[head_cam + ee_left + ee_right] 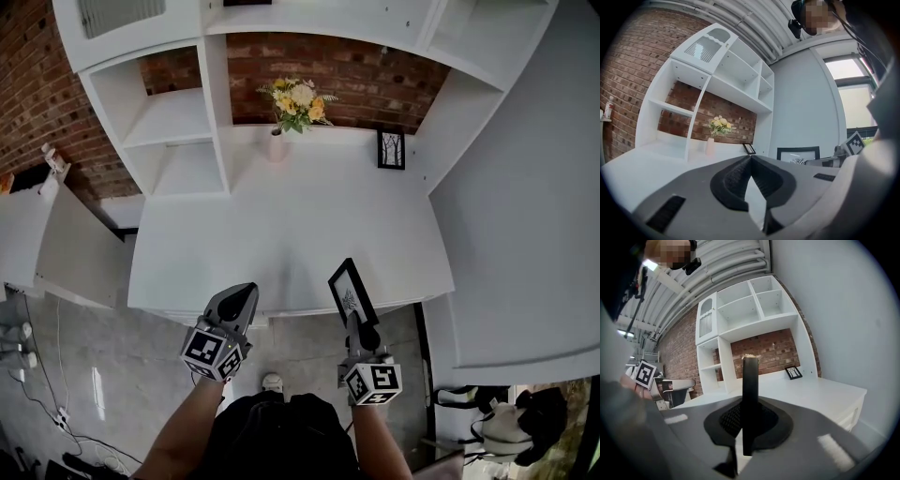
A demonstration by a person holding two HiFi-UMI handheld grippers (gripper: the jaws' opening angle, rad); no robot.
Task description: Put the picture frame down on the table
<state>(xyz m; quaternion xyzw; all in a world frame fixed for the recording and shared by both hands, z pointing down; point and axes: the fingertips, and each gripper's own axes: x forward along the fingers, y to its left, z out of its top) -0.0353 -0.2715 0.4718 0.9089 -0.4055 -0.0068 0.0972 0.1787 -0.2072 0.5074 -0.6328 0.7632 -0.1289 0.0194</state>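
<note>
Right tongs [362,330] clamped on the picture frame's [352,291] lower edge; frame upright, long axis tilted up and away, just over the desk's [281,234] near edge, bare top ahead and below; left tongs [240,298] closed, empty, alongside.

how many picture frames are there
2. One frame is in the right gripper by the front of the table; the other frame stands at its back right. None seem hidden.

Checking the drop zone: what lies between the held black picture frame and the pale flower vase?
Only bare white tabletop between black picture frame and pale vase, per head view.
</note>
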